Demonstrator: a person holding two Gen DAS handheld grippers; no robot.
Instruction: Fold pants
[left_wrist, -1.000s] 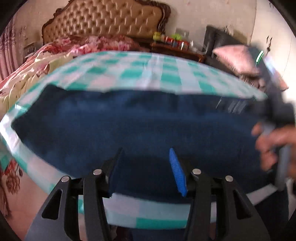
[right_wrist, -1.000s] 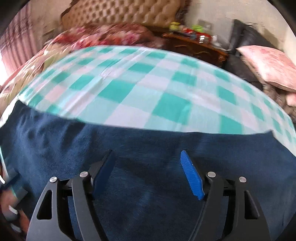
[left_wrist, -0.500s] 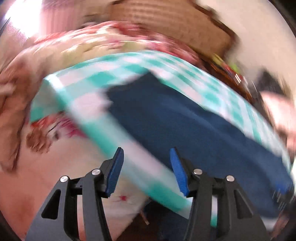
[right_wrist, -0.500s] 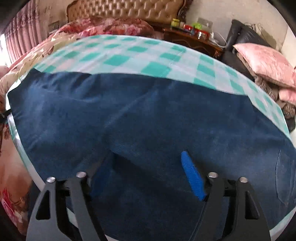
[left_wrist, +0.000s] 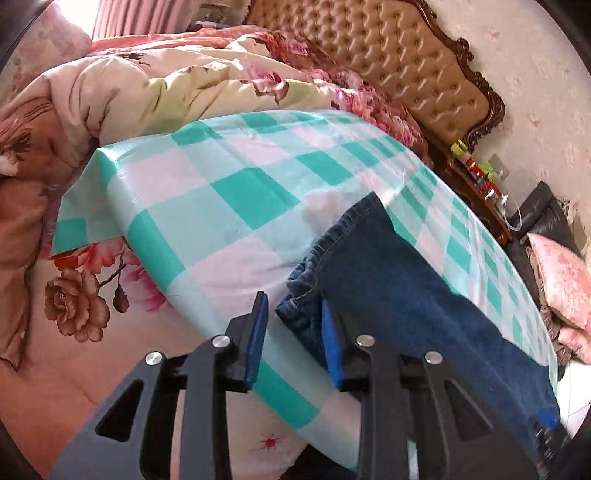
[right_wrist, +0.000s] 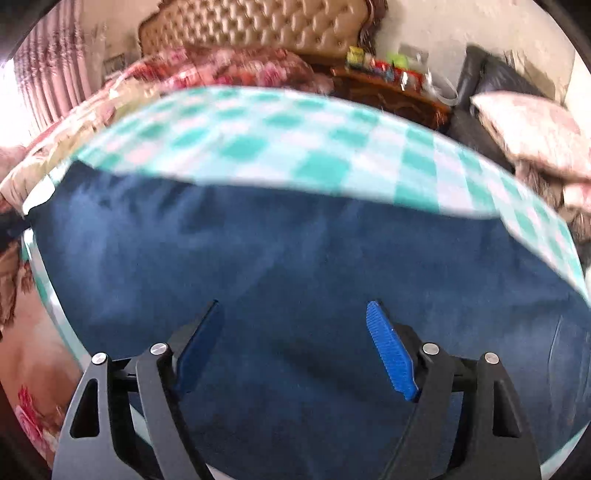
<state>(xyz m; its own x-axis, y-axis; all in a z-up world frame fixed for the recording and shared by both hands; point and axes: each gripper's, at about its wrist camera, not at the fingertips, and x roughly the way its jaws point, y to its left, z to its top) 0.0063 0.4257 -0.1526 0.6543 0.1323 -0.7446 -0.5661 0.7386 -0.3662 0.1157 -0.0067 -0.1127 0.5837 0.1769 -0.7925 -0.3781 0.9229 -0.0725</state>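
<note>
**Left gripper at the hem, right gripper spread over the denim**

In the left wrist view we see the left gripper (left_wrist: 291, 332) at lower centre, its blue pads parted with a gap between them. The bunched hem end of the pants (left_wrist: 406, 295) sits just ahead of that gap, and the right-hand pad overlaps the denim edge; we cannot say for certain whether the cloth lies between the pads or only beside them. From there the dark blue pants run in a long band toward the lower right of the frame, lying flat on the checked cloth (left_wrist: 240, 192), a teal and white covering over the tabletop. Beyond it, floral bedding (left_wrist: 155, 85) fills the upper left, a tufted headboard (left_wrist: 388, 62) sits at upper centre, and a pink cushion (left_wrist: 557, 280) rests at the right edge.

In the blurred right wrist view, the right gripper (right_wrist: 295, 343) at lower centre has its pads spread wide, holding nothing, poised over the broad middle of the pants (right_wrist: 295, 258). The denim fills the lower half of the frame, with the checked cloth (right_wrist: 295, 147) showing above it.
</note>
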